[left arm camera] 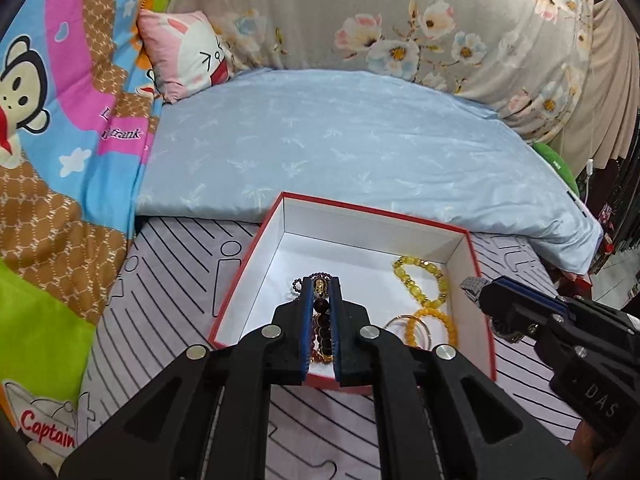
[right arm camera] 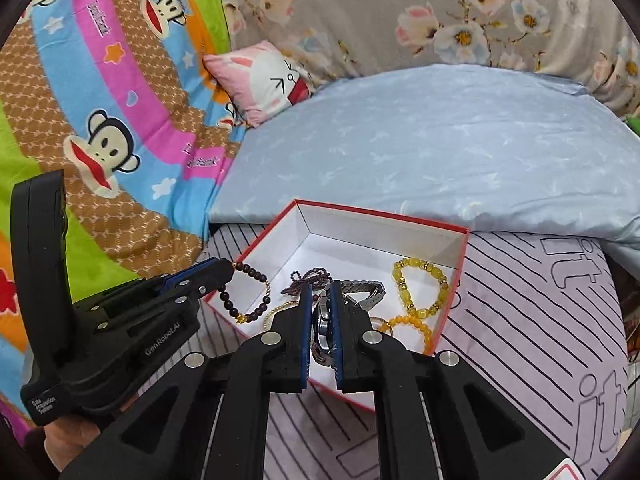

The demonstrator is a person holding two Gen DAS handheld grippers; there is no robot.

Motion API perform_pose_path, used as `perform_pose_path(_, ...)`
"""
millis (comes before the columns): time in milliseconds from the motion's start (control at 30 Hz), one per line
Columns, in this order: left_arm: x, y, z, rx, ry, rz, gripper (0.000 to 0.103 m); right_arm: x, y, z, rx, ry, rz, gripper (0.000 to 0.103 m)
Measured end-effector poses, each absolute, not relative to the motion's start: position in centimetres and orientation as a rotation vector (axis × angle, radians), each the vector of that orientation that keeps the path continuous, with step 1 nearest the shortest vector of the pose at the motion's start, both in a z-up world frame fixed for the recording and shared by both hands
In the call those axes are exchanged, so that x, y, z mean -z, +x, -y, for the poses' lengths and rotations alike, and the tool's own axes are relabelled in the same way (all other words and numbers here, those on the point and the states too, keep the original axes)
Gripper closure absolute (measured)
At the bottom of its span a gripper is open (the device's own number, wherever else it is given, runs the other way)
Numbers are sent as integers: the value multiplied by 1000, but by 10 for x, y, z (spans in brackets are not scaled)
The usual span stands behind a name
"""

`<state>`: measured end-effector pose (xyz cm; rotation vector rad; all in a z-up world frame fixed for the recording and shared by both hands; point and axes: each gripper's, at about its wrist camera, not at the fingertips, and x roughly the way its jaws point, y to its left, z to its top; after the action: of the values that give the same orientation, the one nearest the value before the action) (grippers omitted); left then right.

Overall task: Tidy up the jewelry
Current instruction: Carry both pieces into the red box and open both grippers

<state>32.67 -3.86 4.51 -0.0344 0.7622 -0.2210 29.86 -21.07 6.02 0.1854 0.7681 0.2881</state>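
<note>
Red-edged box (left arm camera: 460, 256): matt white card inside, smooth walls. At its 3 o'clock the yellow bead bracelet (right arm camera: 422, 288) looks glossy, translucent; the dark bead bracelet (right arm camera: 248, 296) at 9 o'clock polished; the watch (right arm camera: 362, 292) has a brushed metal link band. Grippers' black plastic matt, bolts shiny; lilac striped cloth (right arm camera: 520, 320) underneath soft, matt.

Red-edged white box (left arm camera: 372, 216), yellow bracelet (left arm camera: 420, 280), pale blue sheet (left arm camera: 340, 132), striped grey cloth (right arm camera: 520, 300).
</note>
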Motion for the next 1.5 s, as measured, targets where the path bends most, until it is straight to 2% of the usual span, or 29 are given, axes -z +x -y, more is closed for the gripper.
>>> perform_pose_path(300,-9,364,49,203,-15,-826,95,-26,337,208,-269,191,-827,94)
perform_pose_path(767,11,377,48,202,-15,-859,95,-4,367,200,-249,163,-853,92)
perform_pose_path(800,12,377,48,200,-16,-862,95,-5,366,200,-251,164,-839,90)
perform_pose_path(867,13,376,46,189,-20,-861,95,-6,365,200,-231,154,-821,66)
perform_pose_path(900,13,375,46,188,-21,-859,94,-7,364,200,-226,157,-807,63)
perform_pose_path(1000,13,373,44,186,-31,-858,89,-9,363,200,-238,174,-794,62)
perform_pose_path(1133,18,369,43,186,-25,-875,89,-6,363,191,-253,160,-797,61)
perform_pose_path(1267,22,361,42,180,0,-878,89,-2,366,185,-241,117,-784,54)
perform_pose_path(1333,22,357,42,188,-1,-877,89,-4,366,186,-237,106,-766,46)
perform_pose_path(1500,23,346,48,189,23,-867,88,-5,372,196,-194,71,-744,45)
